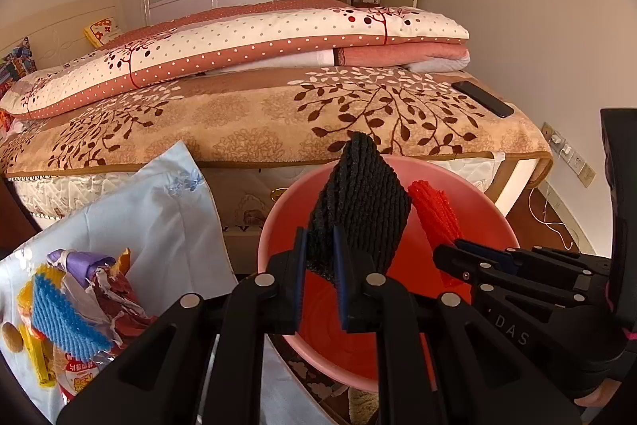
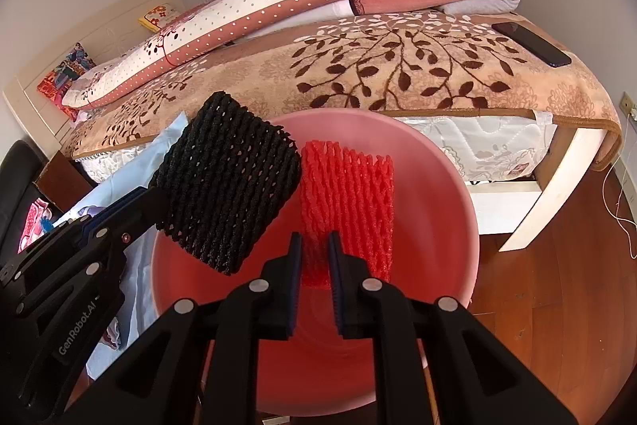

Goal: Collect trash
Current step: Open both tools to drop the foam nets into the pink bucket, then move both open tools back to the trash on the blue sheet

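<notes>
Over the round pink plastic basin (image 2: 446, 186), both grippers held foam nets above its bowl, presumably so each would drop straight in. The left gripper (image 1: 320, 265) was nearly closed, pinching the lower edge of the black foam mesh sleeve (image 1: 358, 194), which stood upright above the basin. The right gripper (image 2: 314, 265) had the red foam mesh sleeve (image 2: 350, 198) between its jaws; gap narrow, but whether the pads pressed on it I couldn't tell (looked loose). Both tools pitched downward, side by side. More trash, the crumpled wrappers and blue sponge (image 1: 67, 317), lay on the light-blue cloth (image 1: 159, 218) left of the basin, uncollected.
</notes>
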Demonstrator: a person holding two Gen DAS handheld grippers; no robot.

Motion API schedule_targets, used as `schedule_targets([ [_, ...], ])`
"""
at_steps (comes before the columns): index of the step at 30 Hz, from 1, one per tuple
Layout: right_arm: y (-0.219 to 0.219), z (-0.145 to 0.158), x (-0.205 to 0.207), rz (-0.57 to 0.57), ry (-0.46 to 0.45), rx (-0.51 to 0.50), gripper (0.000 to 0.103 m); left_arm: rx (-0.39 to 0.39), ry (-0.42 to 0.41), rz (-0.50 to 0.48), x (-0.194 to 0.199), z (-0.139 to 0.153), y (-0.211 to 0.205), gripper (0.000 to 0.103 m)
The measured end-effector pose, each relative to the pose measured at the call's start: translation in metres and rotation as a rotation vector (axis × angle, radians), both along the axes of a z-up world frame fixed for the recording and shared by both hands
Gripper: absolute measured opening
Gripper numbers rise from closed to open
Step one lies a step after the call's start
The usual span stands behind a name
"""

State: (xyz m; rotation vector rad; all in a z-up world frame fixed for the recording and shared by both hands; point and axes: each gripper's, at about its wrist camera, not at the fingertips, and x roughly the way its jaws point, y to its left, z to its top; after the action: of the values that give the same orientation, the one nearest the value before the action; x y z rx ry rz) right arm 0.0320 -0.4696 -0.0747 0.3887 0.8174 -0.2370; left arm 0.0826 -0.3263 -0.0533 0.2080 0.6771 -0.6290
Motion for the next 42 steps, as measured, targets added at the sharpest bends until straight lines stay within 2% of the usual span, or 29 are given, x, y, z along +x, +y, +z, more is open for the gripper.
schedule_targets([
  [1, -0.001, 0.0, 0.0, -0.004, 0.0, -0.004, 0.025, 0.0, 0.011, -0.003, 0.001, -0.001, -0.001, 0.013],
  [2, -0.001, 0.0, -0.001, -0.006, 0.0, -0.005, 0.028, -0.001, 0.026, -0.004, 0.003, -0.002, -0.002, 0.015],
  [4, -0.002, -0.001, -0.001, -0.005, -0.002, -0.001, 0.034, -0.01, 0.054, -0.004, 0.005, -0.004, -0.003, 0.025],
  [6, -0.002, 0.0, -0.002, -0.004, -0.002, -0.006, 0.037, -0.012, 0.049, 0.006, 0.005, -0.003, -0.002, 0.037],
  [8, -0.002, 0.0, -0.003, -0.006, -0.004, -0.018, 0.038, -0.009, 0.042, 0.006, 0.004, -0.002, -0.002, 0.039],
  [18, 0.006, 0.011, -0.013, -0.001, -0.026, -0.028, 0.04, -0.028, -0.003, 0.006, -0.009, 0.017, 0.007, 0.04],
  [28, 0.04, 0.034, -0.024, 0.055, -0.109, -0.013, 0.04, -0.057, -0.063, 0.027, -0.034, 0.04, 0.044, 0.04],
  [36, 0.091, 0.046, -0.021, 0.172, -0.164, 0.011, 0.042, -0.058, -0.095, 0.117, -0.047, 0.051, 0.104, 0.04],
  [42, 0.125, 0.047, -0.016, 0.249, -0.16, -0.009, 0.042, -0.054, -0.091, 0.246, -0.047, 0.048, 0.161, 0.04],
])
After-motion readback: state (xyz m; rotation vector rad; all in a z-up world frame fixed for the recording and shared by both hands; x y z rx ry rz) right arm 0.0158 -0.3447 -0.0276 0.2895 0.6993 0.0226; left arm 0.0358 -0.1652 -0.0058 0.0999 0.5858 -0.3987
